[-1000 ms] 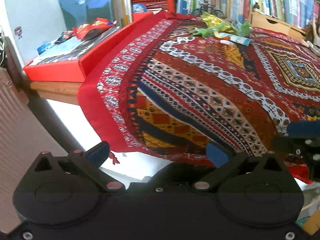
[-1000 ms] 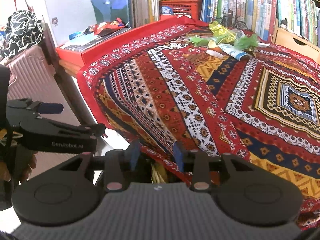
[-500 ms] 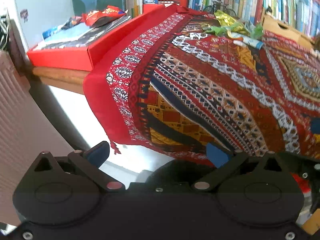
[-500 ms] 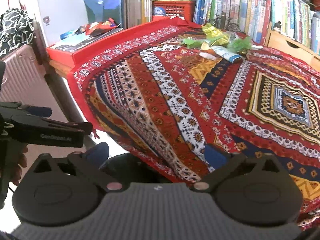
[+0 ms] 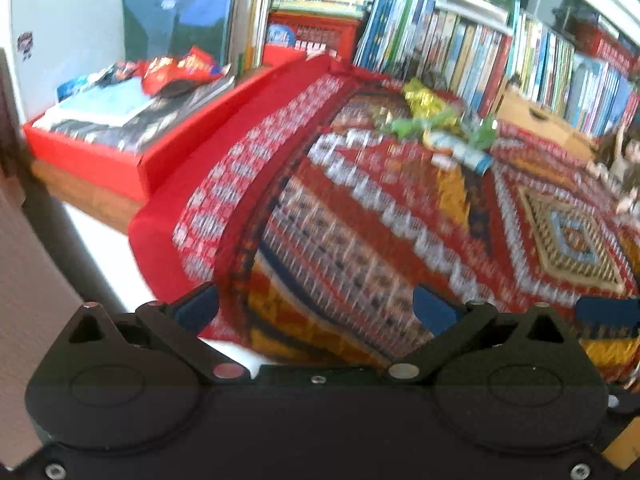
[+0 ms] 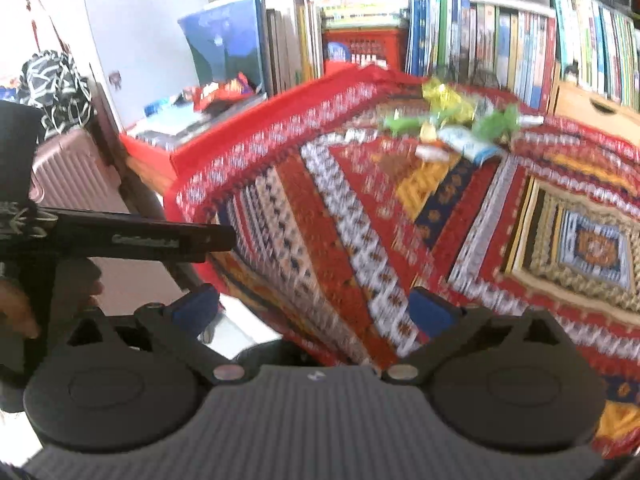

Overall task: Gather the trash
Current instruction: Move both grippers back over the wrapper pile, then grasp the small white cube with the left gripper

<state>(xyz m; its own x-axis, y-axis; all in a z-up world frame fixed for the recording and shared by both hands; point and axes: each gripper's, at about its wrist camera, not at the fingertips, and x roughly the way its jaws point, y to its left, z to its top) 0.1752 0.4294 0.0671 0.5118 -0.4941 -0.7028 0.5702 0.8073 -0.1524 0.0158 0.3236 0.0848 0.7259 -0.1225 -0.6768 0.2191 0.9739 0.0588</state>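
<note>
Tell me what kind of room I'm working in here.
Likely a home study or living room: packed bookshelves along the wall, a patterned cloth over the table, a pink suitcase alongside.

Reds and bright patterns
Red geometric-patterned cloth (image 6: 360,216); green and yellow wrappers (image 6: 448,116); red box (image 5: 120,152); blue-padded black tool (image 6: 314,312).

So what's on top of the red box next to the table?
On the red box lie flat magazines or books, a crumpled red snack wrapper and a blue packet behind it. They cover the inside, so anything underneath can't be seen.
</note>
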